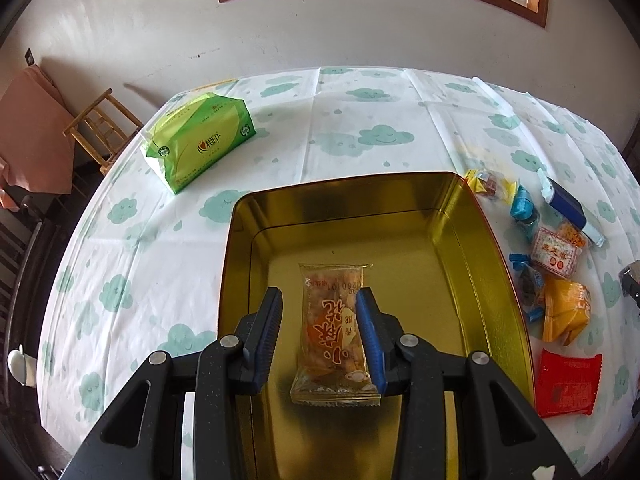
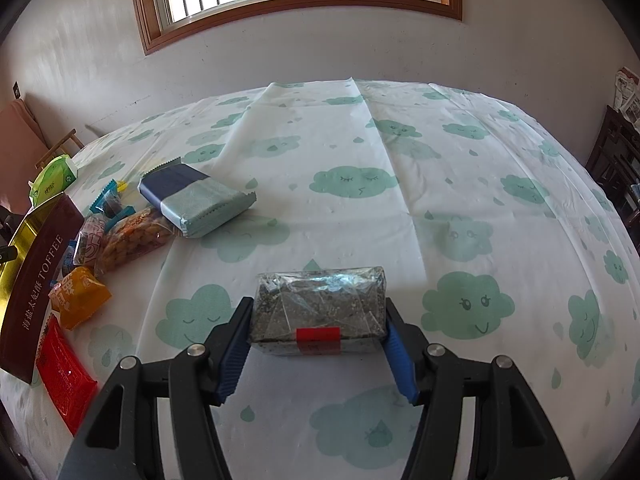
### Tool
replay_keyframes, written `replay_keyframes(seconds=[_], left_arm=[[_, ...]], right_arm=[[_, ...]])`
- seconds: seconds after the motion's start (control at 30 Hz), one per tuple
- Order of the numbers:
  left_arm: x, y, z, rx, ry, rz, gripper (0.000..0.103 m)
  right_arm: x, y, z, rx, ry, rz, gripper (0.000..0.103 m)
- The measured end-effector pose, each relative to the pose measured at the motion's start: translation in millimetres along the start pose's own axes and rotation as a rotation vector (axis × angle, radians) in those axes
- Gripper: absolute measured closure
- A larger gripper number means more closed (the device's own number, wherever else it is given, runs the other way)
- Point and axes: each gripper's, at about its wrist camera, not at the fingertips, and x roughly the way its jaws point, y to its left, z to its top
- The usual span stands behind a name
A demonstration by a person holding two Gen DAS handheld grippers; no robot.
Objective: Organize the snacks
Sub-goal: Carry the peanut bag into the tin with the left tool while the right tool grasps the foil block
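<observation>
The left gripper (image 1: 319, 322) points forward and down over the gold tin (image 1: 472, 240). Its jaws stand fairly wide on either side of a clear snack packet (image 1: 334, 336); whether the right pad touches it cannot be told. That packet lies flat on the tin's floor, the only thing inside. To this gripper's right, outside the tin wall, loose snacks lie on the cloud-print tablecloth (image 1: 360, 128): a red packet (image 1: 566, 384), an orange packet (image 1: 566, 310) and a blue-wrapped bar (image 1: 568, 206). Ahead and left sits a green tissue pack (image 1: 200, 140).

The right gripper (image 2: 318, 330) is held low over the cloth, its pads pressed against both ends of a dark seeded block (image 2: 320, 308) in clear wrap with a red label.
</observation>
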Motion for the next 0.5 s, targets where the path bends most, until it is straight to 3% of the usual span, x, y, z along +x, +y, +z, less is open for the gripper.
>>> replay_keyframes(seconds=[0.4,0.5], left_arm=[[-30,-7,-16,-0.015,-0.047,0.037,0.065],[-43,-8,-23,-0.029,-0.071,0.04,0.057]], right_arm=[[0,0,0,0.0,0.0,0.0,0.041],[0,0,0,0.0,-0.001,0.001,0.041]])
